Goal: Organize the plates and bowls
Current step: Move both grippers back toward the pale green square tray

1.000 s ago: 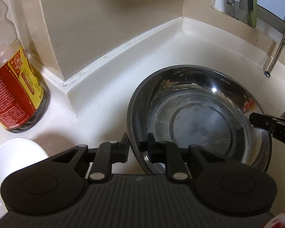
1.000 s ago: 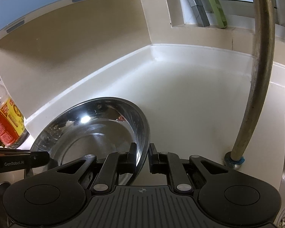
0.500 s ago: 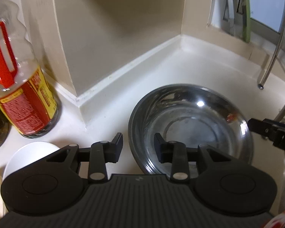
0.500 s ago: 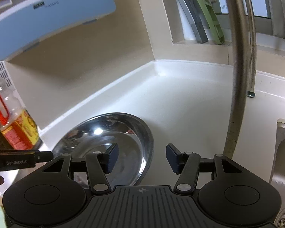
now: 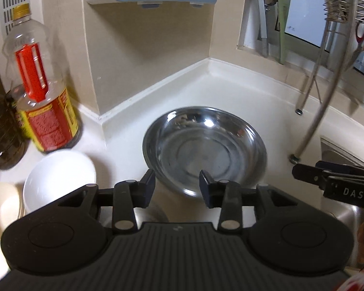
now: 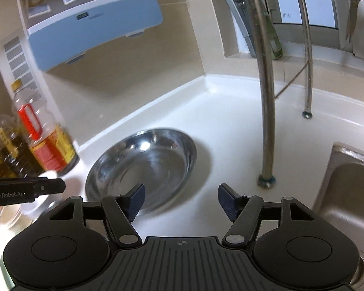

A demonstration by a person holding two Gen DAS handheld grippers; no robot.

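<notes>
Left wrist view: left gripper (image 5: 177, 185) jaws opening, nothing between them. Steel bowl (image 5: 204, 149) on counter (image 5: 242, 97) at 12 o'clock, released. White bowl (image 5: 58, 177) at 9 o'clock, oil bottle (image 5: 40, 97) behind it.

Right wrist view: right gripper (image 6: 181, 200) jaws opening, empty. Steel bowl (image 6: 143, 165) at 11 o'clock, sink (image 6: 347, 194) at 3 o'clock.

Judgement: steel bowl placed; white bowl still to sort.
</notes>
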